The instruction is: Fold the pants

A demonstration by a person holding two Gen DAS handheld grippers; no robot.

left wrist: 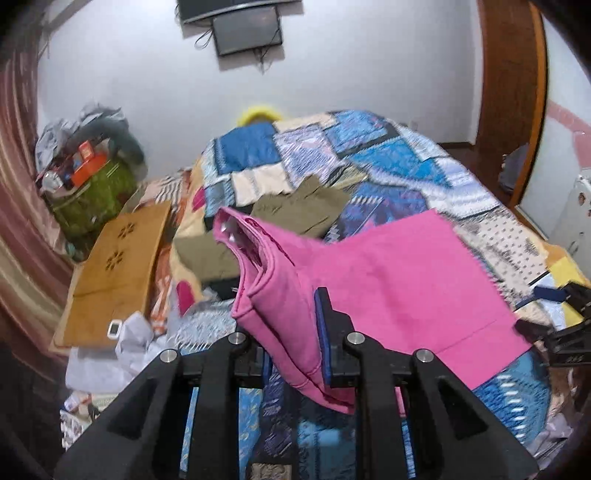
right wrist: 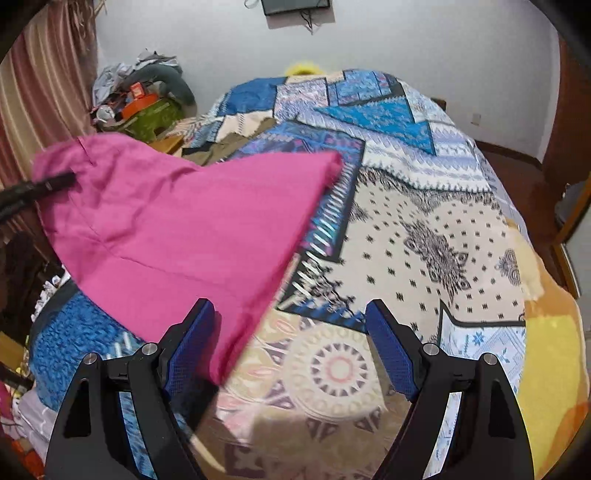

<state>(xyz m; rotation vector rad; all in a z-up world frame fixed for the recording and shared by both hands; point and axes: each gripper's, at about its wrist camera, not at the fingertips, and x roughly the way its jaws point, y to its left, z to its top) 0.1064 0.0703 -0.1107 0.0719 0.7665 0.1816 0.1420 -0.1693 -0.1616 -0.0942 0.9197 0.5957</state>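
Observation:
The pink pants (left wrist: 388,280) hang folded over the patchwork bedspread (left wrist: 369,155). My left gripper (left wrist: 295,354) is shut on the pants' waist end and holds it raised above the bed. In the right wrist view the pink pants (right wrist: 177,229) slope from the upper left down to a corner between my fingers. My right gripper (right wrist: 291,350) is open, its blue pads (right wrist: 391,350) wide apart; the cloth's lower corner lies beside the left pad. The right gripper also shows at the right edge of the left wrist view (left wrist: 561,321).
Folded olive garments (left wrist: 295,210) lie on the bed beyond the pants. A wooden board (left wrist: 114,269) leans at the bed's left. A green basket of clutter (left wrist: 88,192) stands by the curtain. A screen (left wrist: 247,29) hangs on the wall. A wooden door frame (left wrist: 513,92) is right.

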